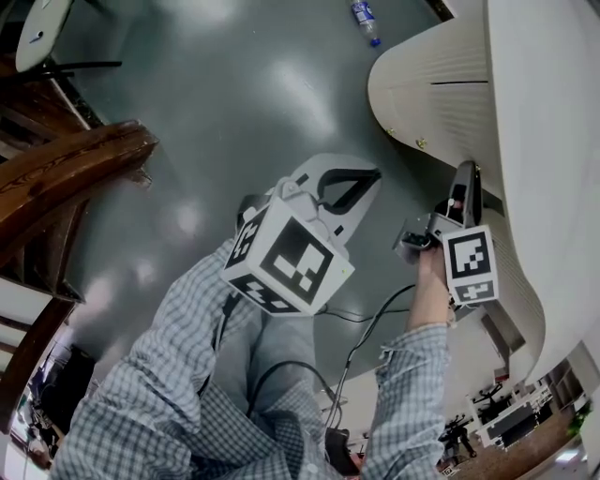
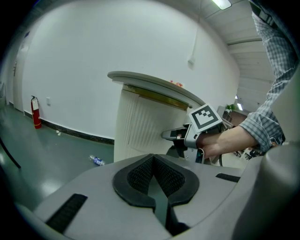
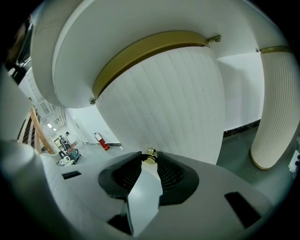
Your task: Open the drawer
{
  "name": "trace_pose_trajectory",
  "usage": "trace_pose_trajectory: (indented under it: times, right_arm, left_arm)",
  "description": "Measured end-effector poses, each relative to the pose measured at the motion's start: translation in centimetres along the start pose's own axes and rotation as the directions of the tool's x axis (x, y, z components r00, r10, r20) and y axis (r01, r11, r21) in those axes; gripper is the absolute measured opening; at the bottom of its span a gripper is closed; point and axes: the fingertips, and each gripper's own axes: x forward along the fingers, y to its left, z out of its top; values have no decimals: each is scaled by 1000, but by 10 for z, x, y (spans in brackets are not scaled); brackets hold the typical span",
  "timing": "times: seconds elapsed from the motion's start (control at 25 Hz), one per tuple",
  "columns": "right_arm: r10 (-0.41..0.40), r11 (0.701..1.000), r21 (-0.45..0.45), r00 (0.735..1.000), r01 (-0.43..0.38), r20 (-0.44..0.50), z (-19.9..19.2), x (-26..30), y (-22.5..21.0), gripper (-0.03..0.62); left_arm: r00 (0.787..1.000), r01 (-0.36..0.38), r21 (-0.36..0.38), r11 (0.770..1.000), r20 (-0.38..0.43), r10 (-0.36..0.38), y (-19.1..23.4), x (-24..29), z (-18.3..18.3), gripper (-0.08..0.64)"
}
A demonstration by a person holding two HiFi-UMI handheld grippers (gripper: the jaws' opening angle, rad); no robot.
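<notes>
Currently right gripper (image 3: pixel 149 159) jaws closing, brass knob (image 3: pixel 150 153) of white ribbed front (image 3: pixel 164 103) between their tips; left gripper (image 2: pixel 153 158) jaws together.

bottle (image 1: pixel 367 22) on floor (image 1: pixel 234 94), L of cabinet (image 1: pixel 441 94)

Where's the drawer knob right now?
Right gripper view, centre: the brass knob sits on the white ribbed drawer front, between the tips of the closing right tongs.

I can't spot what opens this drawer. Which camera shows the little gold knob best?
The right gripper view: the gold knob sits right between the closing jaws. In the head and left gripper views the right gripper hides it.
</notes>
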Motion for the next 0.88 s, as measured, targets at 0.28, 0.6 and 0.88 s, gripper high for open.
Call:
trace_pose_trajectory:
  times: [0.28, 0.6, 0.88]
  right_arm:
    - [-7, 1000, 1, 1000, 7, -10, -11, -10, 3, 98]
    - [9, 1000, 7, 999, -9, -49, -43, -42, 16, 100]
    - [12, 1000, 17, 997, -10, -80, -65, -66, 24, 100]
  left_arm:
    - [1000, -8, 17, 1000, -4, 8, 0, -3, 2, 2]
    - [1000, -2, 35, 999, -16, 2, -4, -4, 0, 2]
    - [1000, 14, 42, 999, -20, -14, -14, -8, 2, 2]
